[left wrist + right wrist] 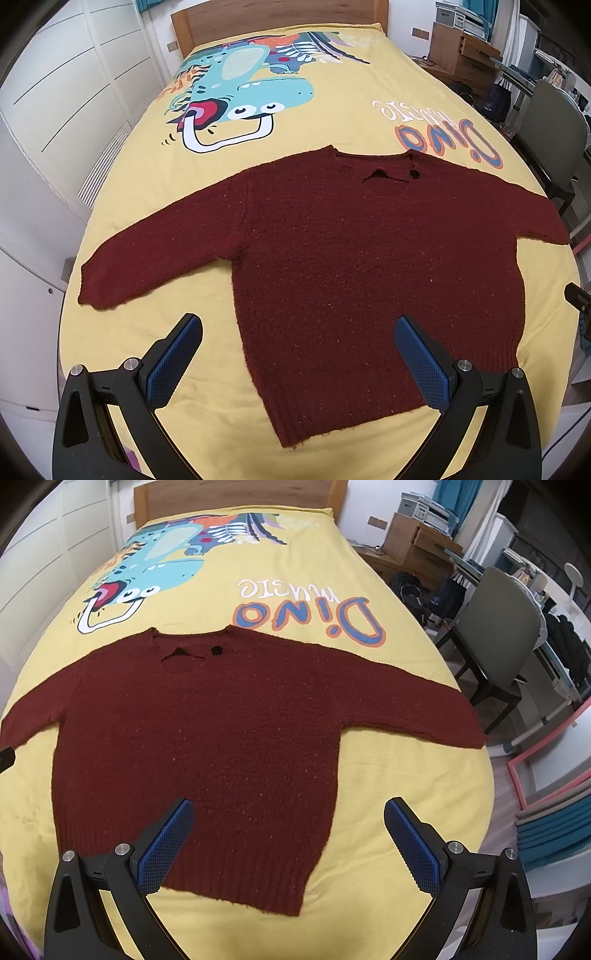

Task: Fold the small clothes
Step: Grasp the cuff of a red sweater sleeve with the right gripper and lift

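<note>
A dark red knit sweater (351, 258) lies flat on the yellow bed cover (147, 332), both sleeves spread out, neck away from me; it also shows in the right wrist view (207, 746). My left gripper (298, 328) is open and empty, held above the sweater's lower left corner near the hem. My right gripper (289, 812) is open and empty above the sweater's lower right part near the hem. A bit of the right gripper (576, 297) shows at the edge of the left wrist view.
The bed cover (406, 794) carries a dinosaur print (236, 92) and "Dino music" lettering (310, 616). White wardrobe doors (55, 110) stand to the left. A grey chair (498, 635), a desk and wooden drawers (417, 542) stand to the right of the bed.
</note>
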`<state>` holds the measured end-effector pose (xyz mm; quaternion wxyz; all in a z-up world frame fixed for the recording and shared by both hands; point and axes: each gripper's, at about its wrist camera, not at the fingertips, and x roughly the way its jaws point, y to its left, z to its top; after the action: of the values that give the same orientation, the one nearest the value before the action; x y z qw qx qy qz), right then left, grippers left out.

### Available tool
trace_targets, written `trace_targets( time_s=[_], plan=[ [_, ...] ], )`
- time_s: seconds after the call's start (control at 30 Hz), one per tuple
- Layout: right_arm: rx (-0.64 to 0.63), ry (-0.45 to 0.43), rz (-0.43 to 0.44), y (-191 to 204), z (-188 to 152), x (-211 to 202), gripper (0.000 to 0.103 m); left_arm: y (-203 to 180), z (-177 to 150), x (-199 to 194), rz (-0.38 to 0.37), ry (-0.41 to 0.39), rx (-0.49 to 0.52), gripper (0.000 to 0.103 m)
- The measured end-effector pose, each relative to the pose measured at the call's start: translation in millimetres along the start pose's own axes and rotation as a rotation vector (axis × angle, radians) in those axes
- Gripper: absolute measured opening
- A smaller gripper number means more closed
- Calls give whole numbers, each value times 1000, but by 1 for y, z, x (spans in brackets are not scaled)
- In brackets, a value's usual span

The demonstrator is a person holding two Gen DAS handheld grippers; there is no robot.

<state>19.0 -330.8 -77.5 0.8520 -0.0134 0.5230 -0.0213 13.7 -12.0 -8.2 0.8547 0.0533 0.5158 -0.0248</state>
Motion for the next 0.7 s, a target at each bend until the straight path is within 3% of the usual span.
trace_targets(
  time_s=[0.3,0.47,0.7],
  plan=[
    [74,11,-14,-48,13,34,102,5,16,20,4,26,-1,102],
    [196,-37,3,-115,31,80,102,9,27,39,-7,39,-2,102],
    [520,47,26,-231,34,173,102,13,37,78,8,71,-21,102]
  ],
)
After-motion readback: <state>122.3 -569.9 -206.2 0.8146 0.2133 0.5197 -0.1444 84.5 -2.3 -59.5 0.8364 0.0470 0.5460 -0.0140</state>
